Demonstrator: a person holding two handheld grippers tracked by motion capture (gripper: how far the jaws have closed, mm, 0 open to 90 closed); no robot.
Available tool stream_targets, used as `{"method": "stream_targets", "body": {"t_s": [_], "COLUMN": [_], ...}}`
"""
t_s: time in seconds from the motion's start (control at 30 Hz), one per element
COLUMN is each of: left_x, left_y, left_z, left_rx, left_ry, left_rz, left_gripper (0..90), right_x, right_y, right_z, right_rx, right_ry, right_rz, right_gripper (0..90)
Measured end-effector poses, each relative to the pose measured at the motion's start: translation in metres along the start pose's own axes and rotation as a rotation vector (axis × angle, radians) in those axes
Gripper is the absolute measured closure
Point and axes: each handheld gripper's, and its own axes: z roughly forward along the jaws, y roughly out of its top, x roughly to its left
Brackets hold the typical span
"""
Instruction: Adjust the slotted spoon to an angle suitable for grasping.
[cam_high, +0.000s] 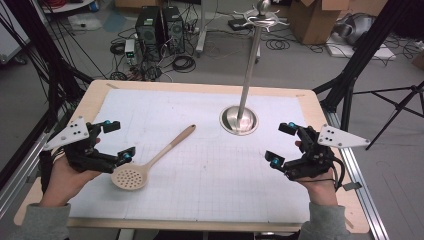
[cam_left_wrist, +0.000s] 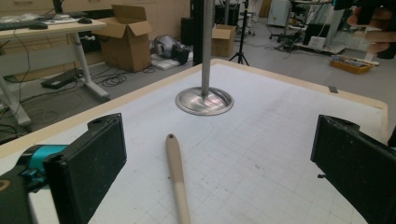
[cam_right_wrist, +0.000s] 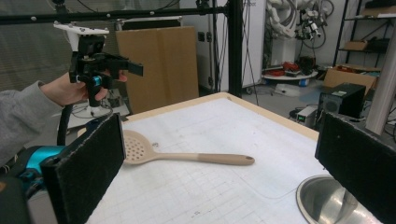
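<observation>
no legible text, labels or numbers

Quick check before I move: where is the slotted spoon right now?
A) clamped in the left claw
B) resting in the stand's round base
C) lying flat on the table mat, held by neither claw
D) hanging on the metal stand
C: the slotted spoon lies flat on the table mat, its perforated head near the open left claw, while the right claw is open and apart from it.
</observation>
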Motion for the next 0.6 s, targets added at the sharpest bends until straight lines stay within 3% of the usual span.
{"method": "stream_targets", "body": {"t_s": [0.17, 0.43, 0.53, 0.6], "left_x": [0.001, 0.005, 0.007, 0.007], "left_y": [-0.004, -0.009, -0.012, -0.015], "left_z": [0.004, 0.011, 0.015, 0.017], "left_rx": [0.016, 0.027, 0.056, 0.072], "left_ry": [0.035, 0.031, 0.030, 0.032], "left_rz": [0.026, 0.030, 0.027, 0.023], "left_gripper": [3.8, 9.0, 15.2, 24.5], "right_x": [-0.001, 0.001, 0.001, 0.000], "right_y": [-0.001, -0.004, -0.006, -0.006], "right_z": [0.000, 0.001, 0.000, -0.001], "right_rx": [0.003, 0.020, 0.031, 0.029], "right_ry": [0.002, -0.001, -0.009, -0.013], "right_rz": [0.008, 0.009, 0.016, 0.016], "right_gripper": [0.3, 0.3, 0.4, 0.3]}}
